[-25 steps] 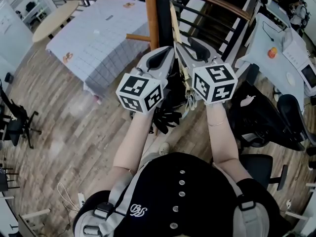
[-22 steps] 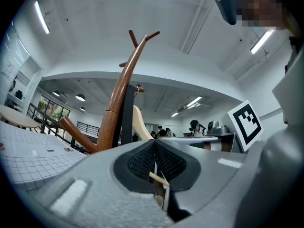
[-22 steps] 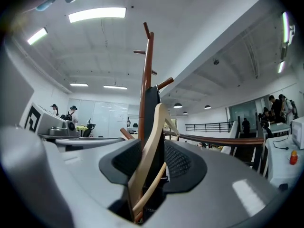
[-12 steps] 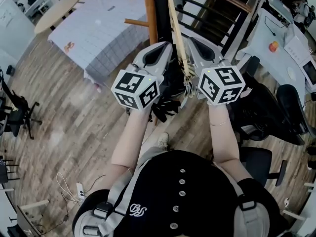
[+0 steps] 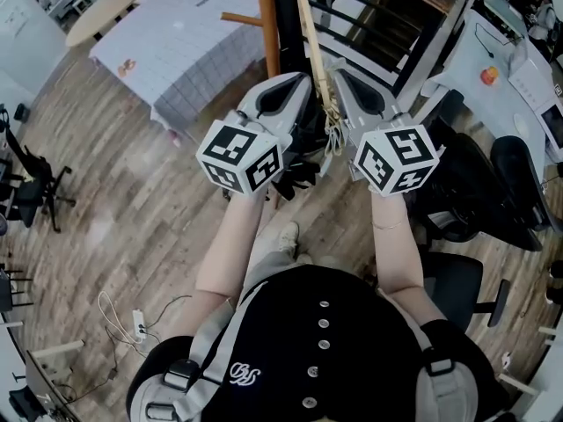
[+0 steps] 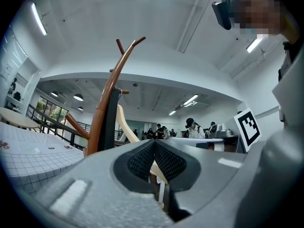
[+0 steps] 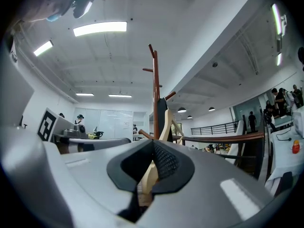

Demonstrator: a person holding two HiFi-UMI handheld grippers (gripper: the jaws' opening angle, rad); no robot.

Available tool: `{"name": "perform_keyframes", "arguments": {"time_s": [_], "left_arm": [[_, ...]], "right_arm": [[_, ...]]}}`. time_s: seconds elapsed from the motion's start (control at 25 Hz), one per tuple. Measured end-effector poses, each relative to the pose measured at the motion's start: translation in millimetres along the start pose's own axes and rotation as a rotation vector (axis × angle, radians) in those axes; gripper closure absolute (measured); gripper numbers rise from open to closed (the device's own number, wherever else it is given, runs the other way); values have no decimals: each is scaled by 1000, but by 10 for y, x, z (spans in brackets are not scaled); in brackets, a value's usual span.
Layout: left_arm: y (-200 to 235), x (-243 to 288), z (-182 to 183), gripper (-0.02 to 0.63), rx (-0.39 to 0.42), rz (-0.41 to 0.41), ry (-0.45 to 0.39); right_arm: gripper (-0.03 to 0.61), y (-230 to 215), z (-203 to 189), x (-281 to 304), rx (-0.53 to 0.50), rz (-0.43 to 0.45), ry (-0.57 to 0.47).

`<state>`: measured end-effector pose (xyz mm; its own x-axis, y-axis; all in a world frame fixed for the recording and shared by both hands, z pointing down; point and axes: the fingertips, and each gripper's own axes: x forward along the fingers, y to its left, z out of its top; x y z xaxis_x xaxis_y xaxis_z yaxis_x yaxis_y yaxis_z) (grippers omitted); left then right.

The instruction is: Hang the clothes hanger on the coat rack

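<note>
Head view is showing the left gripper and the right gripper being held side by side in front of the person, with the wooden hanger running up between them. The left gripper's pads are pinching the hanger's pale arm. The right gripper's jaws have just been closing and are pressing on the hanger as well. The hanger is standing just beside the brown coat rack; whether its hook is resting on a peg cannot be told.

Bright, even light falls from ceiling strip lamps, the gripper views bulge fisheye with dark corners, and nearest surfaces blur.
</note>
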<state>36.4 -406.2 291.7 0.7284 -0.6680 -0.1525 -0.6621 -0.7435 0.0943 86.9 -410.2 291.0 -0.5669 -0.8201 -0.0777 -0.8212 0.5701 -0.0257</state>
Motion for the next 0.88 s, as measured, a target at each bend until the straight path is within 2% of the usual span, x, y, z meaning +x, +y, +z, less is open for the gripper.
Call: {"name": "perform_keyframes", "arguments": {"time_s": [0.52,0.88], "left_arm": [[-187,-330,-359,615,-25,38,72],[-378,-385,-596,615,-78,14,107]], "right_arm": [[580,292,-238,-327,14,81,38],[580,330,-478,-423,31,75,115]]}}
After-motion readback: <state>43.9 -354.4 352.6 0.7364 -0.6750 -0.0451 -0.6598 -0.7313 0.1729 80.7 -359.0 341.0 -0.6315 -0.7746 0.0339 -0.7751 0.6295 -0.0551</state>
